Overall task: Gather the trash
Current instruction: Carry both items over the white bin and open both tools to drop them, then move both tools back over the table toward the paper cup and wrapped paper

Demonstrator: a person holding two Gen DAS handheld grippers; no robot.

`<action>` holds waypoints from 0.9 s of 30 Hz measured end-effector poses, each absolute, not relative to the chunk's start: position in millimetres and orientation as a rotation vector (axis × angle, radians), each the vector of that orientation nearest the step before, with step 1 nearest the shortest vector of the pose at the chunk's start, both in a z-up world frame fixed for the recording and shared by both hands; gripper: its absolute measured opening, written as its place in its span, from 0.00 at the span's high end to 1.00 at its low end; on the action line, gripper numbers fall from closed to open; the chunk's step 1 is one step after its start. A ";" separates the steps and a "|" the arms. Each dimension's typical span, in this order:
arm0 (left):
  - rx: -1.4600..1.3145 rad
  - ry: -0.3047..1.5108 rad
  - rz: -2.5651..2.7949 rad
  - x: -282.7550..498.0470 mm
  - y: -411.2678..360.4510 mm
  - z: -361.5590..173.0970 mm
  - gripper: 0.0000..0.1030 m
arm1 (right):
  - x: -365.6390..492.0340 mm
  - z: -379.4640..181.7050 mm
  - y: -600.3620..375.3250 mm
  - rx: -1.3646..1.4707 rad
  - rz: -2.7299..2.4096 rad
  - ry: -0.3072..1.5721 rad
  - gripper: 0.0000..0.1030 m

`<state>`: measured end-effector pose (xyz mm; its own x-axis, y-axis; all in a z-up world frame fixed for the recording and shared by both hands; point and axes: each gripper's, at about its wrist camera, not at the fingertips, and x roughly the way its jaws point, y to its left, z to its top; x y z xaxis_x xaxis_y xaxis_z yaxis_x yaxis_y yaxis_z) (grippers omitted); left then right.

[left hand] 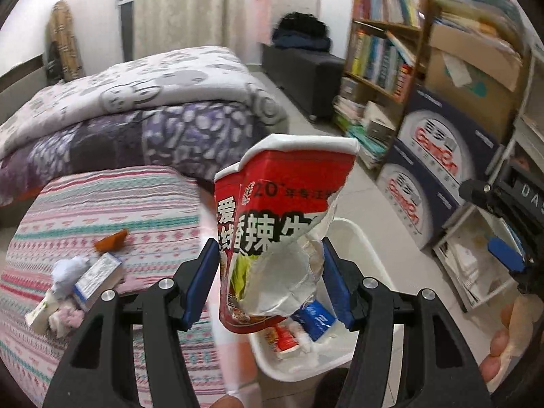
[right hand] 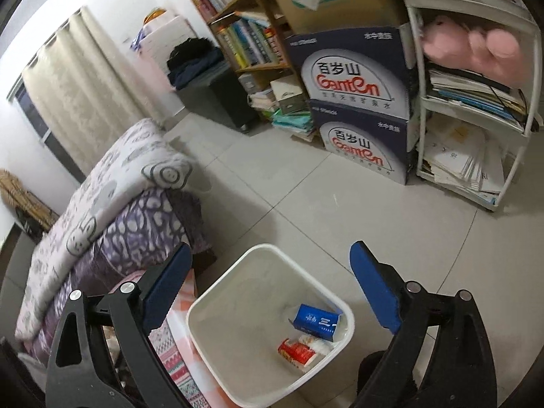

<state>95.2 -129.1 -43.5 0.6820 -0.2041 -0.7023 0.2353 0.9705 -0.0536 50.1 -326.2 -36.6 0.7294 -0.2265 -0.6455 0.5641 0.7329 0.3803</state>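
One cup in hand: crushed red noodle cup (left hand: pixel 282 234) sits between the blue pads of my left hand-held gripper (left hand: pixel 270 282), clamped by its torn lower half, rim up and tilted.
Where it hangs: above the near edge of the white bin (left hand: pixel 370 255), so, as I judge it, a release would drop it inside.
Why this grip: the cup is squashed flat enough for the pads to pinch both sides; the ragged foil lid (left hand: pixel 289 275) hangs loose in front.
Bin contents: a blue carton (right hand: pixel 318 321) and a small red-and-white cup (right hand: pixel 299 352) lie on the bottom at the near corner.
Bin position: on the tiled floor (right hand: pixel 306 204), hard against the bed (left hand: pixel 102 204), an easy reach from the trash on it.
Right hand-held gripper (right hand: pixel 268 292): jaws wide apart, nothing between them, poised over the bin.
Trash left: on the striped bedspread, a small box (left hand: pixel 98 273), crumpled tissues (left hand: pixel 66 272), a packet (left hand: pixel 42 309) and an orange scrap (left hand: pixel 110 240), well apart from the bin.
Stage, as I read it: mid-task, with the noodle cup next to go in.
Risk: the bulky cup could catch the rim and fall outside.
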 end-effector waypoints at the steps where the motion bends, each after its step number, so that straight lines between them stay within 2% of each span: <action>1: 0.049 0.787 -0.261 96.5 -134.1 -44.0 0.39 | 49.4 -36.4 -328.2 0.609 -0.469 0.605 0.12; 3: 0.045 0.800 -0.292 99.3 -140.8 -44.8 0.28 | 48.5 -37.3 -333.4 0.634 -0.475 0.604 0.12; 8: 0.002 0.835 -0.291 97.8 -124.7 -43.4 0.26 | 53.3 -35.0 -326.9 0.653 -0.442 0.604 0.12; 16: -0.034 0.847 -0.194 96.7 -47.0 -41.2 0.24 | 75.2 -34.7 -259.4 0.518 -0.338 0.641 0.10; 22: 0.060 0.839 -0.094 96.7 11.2 -46.5 0.22 | 95.1 -39.4 -196.8 0.363 -0.261 0.683 0.07; 27: 0.145 0.947 -0.033 102.3 66.7 -74.8 0.21 | 117.4 -54.2 -146.0 0.259 -0.177 0.758 0.07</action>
